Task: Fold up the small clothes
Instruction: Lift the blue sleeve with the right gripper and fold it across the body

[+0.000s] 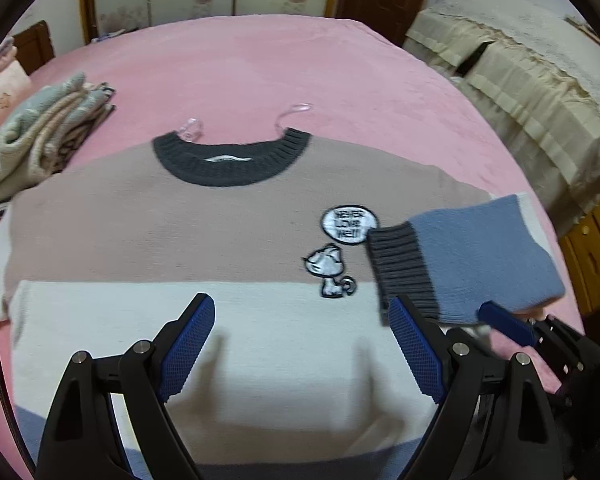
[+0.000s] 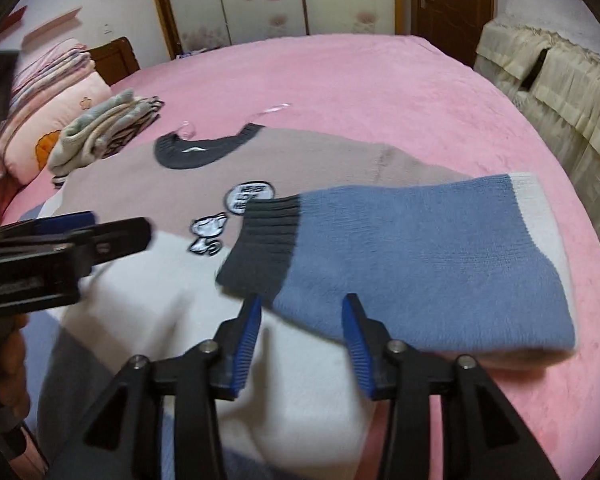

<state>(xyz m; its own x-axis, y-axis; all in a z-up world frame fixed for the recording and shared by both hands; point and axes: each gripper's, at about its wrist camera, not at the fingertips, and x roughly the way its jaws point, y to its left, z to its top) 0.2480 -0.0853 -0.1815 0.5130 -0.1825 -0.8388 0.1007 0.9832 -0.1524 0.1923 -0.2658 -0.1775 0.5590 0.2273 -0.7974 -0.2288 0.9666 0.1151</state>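
Observation:
A small knit sweater lies flat, front up, on the pink bed, with a dark ribbed collar, a tan chest, a white band and a cartoon patch. Its blue sleeve with a dark cuff is folded in across the body. My right gripper is open at the sleeve's near edge; the cloth lies between the fingers but the pads do not press it. My left gripper stands wide open above the white band, holding nothing. The sweater also shows in the right wrist view.
A pile of folded clothes sits at the left of the bed, with pillows behind it. A clear hanger hook lies above the collar. Beige covered furniture stands to the right of the bed.

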